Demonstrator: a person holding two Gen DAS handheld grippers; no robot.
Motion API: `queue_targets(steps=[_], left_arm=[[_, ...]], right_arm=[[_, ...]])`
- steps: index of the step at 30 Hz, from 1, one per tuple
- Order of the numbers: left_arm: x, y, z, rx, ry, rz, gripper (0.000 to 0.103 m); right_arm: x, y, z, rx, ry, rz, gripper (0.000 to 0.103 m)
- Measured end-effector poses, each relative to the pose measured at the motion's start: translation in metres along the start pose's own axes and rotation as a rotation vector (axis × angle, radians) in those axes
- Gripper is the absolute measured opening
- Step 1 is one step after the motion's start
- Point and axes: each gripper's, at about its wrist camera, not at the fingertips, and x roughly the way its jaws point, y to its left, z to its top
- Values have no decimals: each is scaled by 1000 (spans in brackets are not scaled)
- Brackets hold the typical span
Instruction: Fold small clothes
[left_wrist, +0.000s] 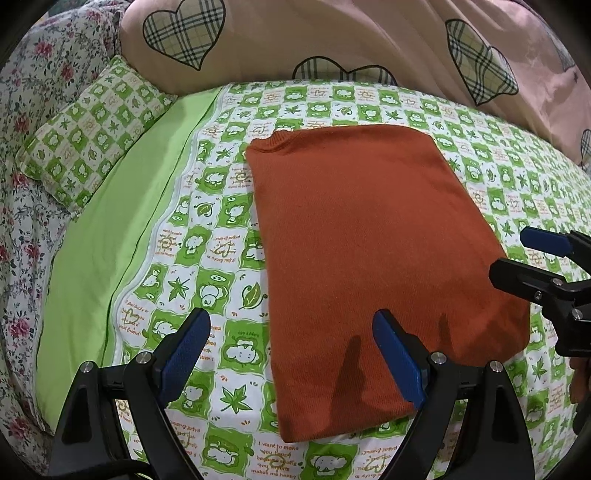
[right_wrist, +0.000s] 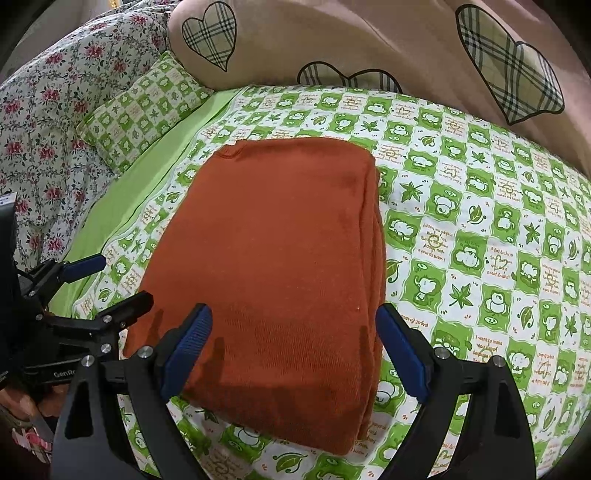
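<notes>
Rust-orange knit garment, one item, folded into a neat rectangle with its ribbed neckline at the far end and stacked layers showing along its right edge; it lies flat on the green-and-white checked bedsheet, roughly mid-bed. I hold my left claw with its blue pads apart, gripping nothing, above the garment's near left corner: one pad over the sheet, the other over the cloth. My right claw likewise stands apart and empty, straddling the near end of the garment. Step in hand, as I judge it: the lengthwise folds look done, and a final fold, near end over to the neckline, may remain, or the item may count as finished. Such a next move would call for each claw to close on a near corner, catching all layers, then lift and carry them forward together. Surroundings: matching checked pillow at far left, floral quilt beyond it, pink heart-patterned duvet bunched along the far side. Nothing lies on or touching the garment; the two claws sit near each other and could crowd.
</notes>
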Motion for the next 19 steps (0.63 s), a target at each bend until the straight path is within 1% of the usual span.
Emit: queue_targets(steps=[11, 19], left_arm=[[1, 2, 2, -11, -2, 6, 90], [-2, 2, 2, -16, -10, -11, 90]], right_arm=[[0, -1, 2, 11, -9, 2, 90], [5, 4, 4, 10, -9, 10, 90]])
